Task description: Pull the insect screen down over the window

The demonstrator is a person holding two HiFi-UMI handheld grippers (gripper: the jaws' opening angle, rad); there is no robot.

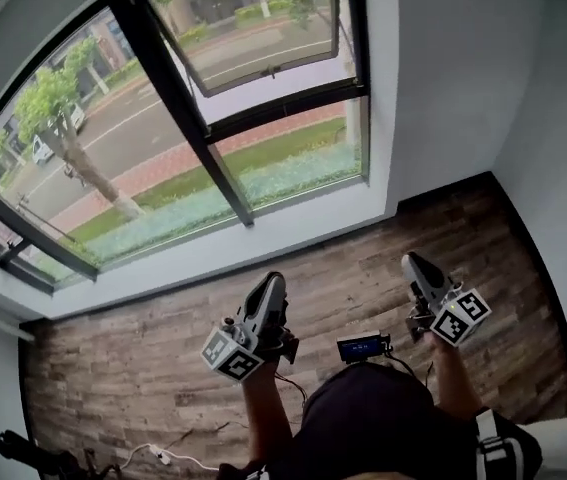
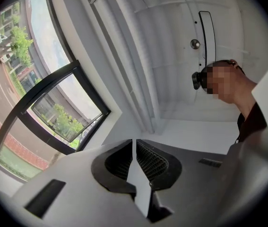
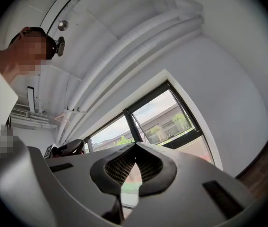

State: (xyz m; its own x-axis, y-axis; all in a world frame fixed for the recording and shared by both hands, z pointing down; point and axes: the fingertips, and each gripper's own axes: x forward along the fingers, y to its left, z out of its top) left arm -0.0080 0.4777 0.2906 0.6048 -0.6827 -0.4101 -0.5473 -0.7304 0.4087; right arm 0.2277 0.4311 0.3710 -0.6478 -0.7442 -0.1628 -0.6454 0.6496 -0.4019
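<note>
A large black-framed window [image 1: 208, 148] fills the upper left of the head view, with its upper sash [image 1: 263, 28] swung open outward. I cannot make out an insect screen in any view. My left gripper [image 1: 275, 280] is held over the wood floor, short of the sill, and points up toward the window. Its jaws stand shut, with only a hairline slit and nothing between them [image 2: 134, 143]. My right gripper [image 1: 410, 260] is further right, near the white wall, also shut and empty [image 3: 134, 148]. The right gripper view looks at the window [image 3: 162, 117].
A white sill and low wall [image 1: 213, 248] run beneath the glass. A white wall [image 1: 453, 88] stands to the right. The wood floor [image 1: 363, 258] carries a white cable and plug [image 1: 163, 456] and a dark object [image 1: 23, 448]. White ceiling pipes [image 2: 129, 56] run overhead.
</note>
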